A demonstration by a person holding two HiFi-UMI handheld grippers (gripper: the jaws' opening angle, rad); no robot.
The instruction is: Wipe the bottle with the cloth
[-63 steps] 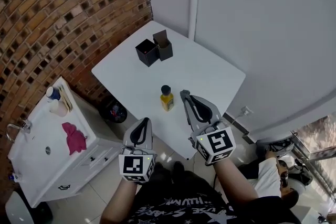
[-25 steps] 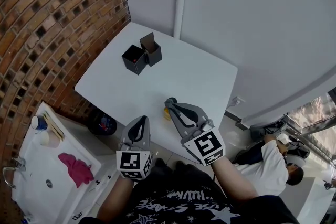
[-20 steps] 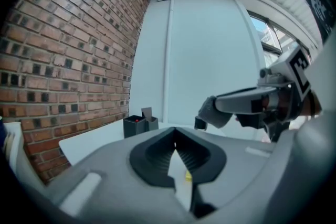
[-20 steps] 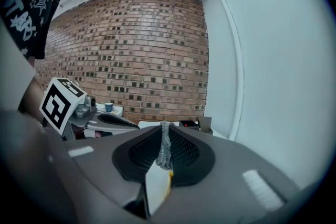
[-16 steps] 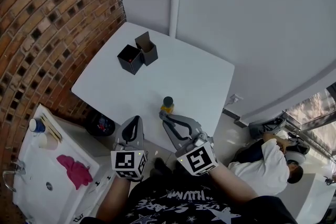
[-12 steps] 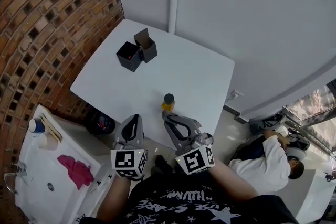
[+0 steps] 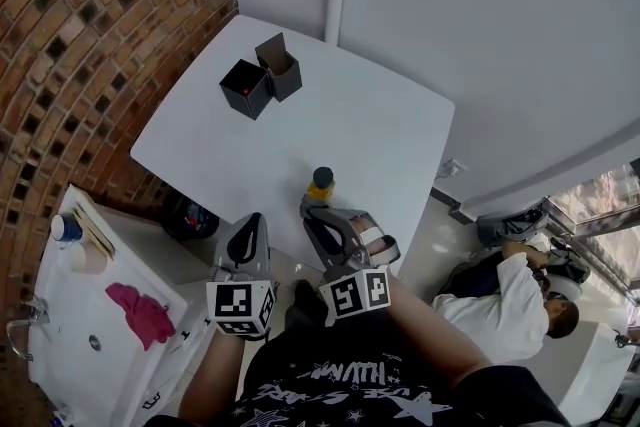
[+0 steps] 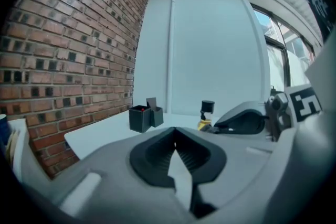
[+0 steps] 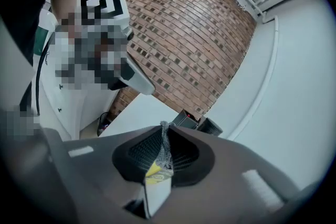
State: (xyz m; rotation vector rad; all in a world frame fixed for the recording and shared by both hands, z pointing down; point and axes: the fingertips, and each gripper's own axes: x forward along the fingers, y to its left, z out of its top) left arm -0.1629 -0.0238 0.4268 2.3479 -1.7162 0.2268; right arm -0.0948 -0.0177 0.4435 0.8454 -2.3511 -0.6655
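Observation:
A small yellow bottle [image 7: 320,183] with a dark cap stands upright near the front edge of the white table [image 7: 385,130]. My right gripper [image 7: 308,211] is shut, its tips right at the bottle's near side and low down. In the right gripper view the bottle [image 9: 153,169] shows only as a sliver behind the closed right gripper [image 9: 164,131]. My left gripper [image 7: 255,221] hangs shut and empty off the table's front edge, left of the bottle [image 8: 206,114]. A pink cloth [image 7: 140,311] lies on the white cabinet at lower left, far from both grippers.
Two black open boxes [image 7: 262,78] stand at the table's far left corner. The white cabinet [image 7: 60,355] has a sink and a blue cup [image 7: 63,227]. A dark bin [image 7: 188,215] sits under the table. Brick wall on the left; a person crouches at lower right [image 7: 520,305].
My right gripper has drawn back toward the table's front edge, so the bottle it covered a second ago now shows beyond its tips. The left gripper has hardly moved.

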